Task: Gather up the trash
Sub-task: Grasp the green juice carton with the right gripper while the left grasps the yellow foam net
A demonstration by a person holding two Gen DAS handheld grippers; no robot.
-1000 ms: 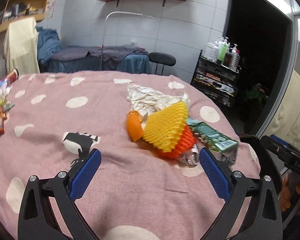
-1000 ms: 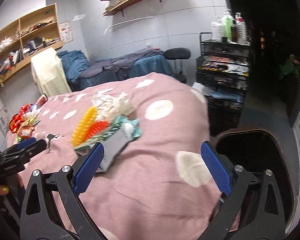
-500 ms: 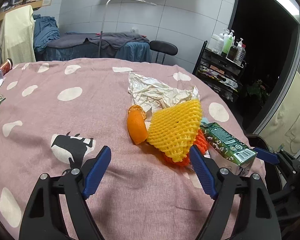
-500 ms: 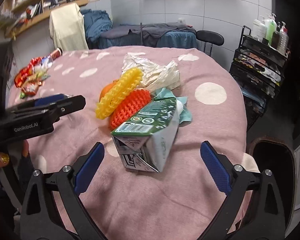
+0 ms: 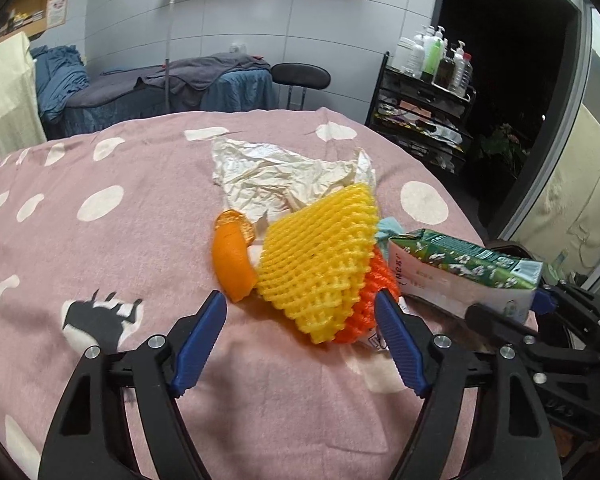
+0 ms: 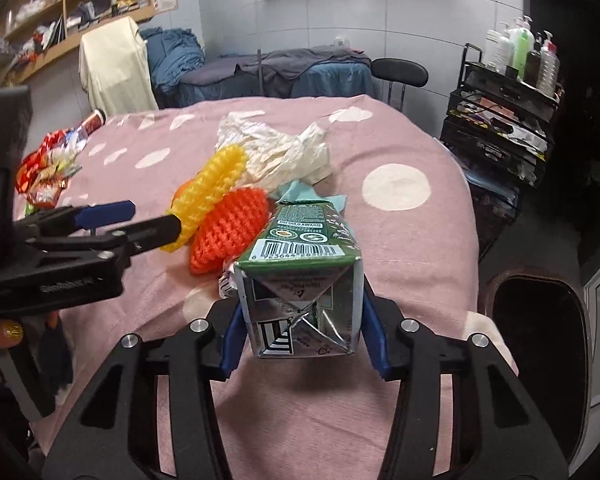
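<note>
A trash pile lies on the pink spotted tablecloth (image 5: 100,248): a yellow foam fruit net (image 5: 320,264), an orange foam net (image 6: 228,232) under it, an orange peel (image 5: 232,260), crumpled white paper (image 5: 276,176) and a green carton (image 6: 300,276). My right gripper (image 6: 300,336) has its blue pads on both sides of the carton's base; the carton also shows in the left wrist view (image 5: 460,272). My left gripper (image 5: 300,340) is open, its fingers on either side of the near edge of the yellow net, which lies free on the cloth.
A dark bin (image 6: 540,328) stands beside the table at the right. Snack wrappers (image 6: 48,172) lie at the far left of the table. A black trolley with bottles (image 6: 504,92), a stool (image 6: 400,72) and a covered bed (image 6: 280,68) stand behind.
My right gripper moved in and closed on the green carton. My left gripper moved forward to the yellow net and narrowed.
</note>
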